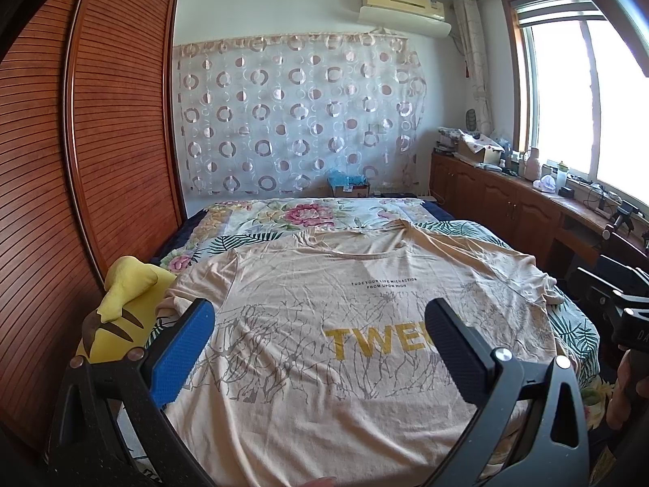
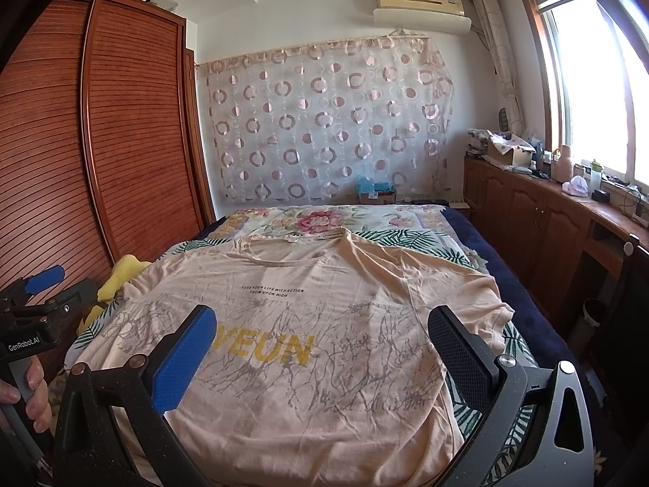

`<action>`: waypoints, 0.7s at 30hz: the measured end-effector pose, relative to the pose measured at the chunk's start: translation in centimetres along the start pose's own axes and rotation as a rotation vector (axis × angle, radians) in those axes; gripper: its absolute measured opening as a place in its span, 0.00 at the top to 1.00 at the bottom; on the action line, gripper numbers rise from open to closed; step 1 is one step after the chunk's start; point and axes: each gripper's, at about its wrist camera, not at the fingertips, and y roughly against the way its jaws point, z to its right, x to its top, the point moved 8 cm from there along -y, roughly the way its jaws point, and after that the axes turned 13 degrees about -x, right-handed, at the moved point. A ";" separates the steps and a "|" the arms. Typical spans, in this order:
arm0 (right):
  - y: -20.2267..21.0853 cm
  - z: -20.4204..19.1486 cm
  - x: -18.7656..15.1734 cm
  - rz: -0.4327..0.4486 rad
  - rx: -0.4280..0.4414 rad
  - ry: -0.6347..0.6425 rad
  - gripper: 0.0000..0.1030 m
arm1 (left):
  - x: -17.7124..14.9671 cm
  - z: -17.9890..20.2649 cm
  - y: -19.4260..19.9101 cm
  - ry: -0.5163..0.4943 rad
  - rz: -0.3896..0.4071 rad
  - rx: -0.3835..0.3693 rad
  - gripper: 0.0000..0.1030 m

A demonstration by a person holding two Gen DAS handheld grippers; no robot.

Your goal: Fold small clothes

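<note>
A peach T-shirt (image 1: 365, 324) (image 2: 324, 324) lies spread face up on the flowered bedspread (image 1: 284, 215) (image 2: 284, 219), collar away from the cameras. It is wrinkled, with grey branch print, yellow letters and small black text. One sleeve is bunched.

Daylight enters from the large wood-framed window (image 1: 584, 97) on the right in both views; its panes are blown out to white with no outdoor detail. The room is evenly bright, shadows soft. The peach printed T-shirt (image 2: 308, 324) is lit flatly, its creases readable. Strong fisheye bowing bends the brown louvred wardrobe doors (image 1: 81, 162). Dark vignette fills the frame corners. Focus is acceptable centrally, softer at the edges.
</note>
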 end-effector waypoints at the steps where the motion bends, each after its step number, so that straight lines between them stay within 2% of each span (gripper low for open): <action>1: 0.0 0.0 0.0 0.000 0.000 0.000 0.00 | 0.0 0.0 0.0 -0.001 0.000 0.000 0.00; 21: 0.1 0.1 0.1 0.001 0.004 -0.007 0.00 | 0.6 0.3 -0.1 -0.026 0.011 0.006 0.00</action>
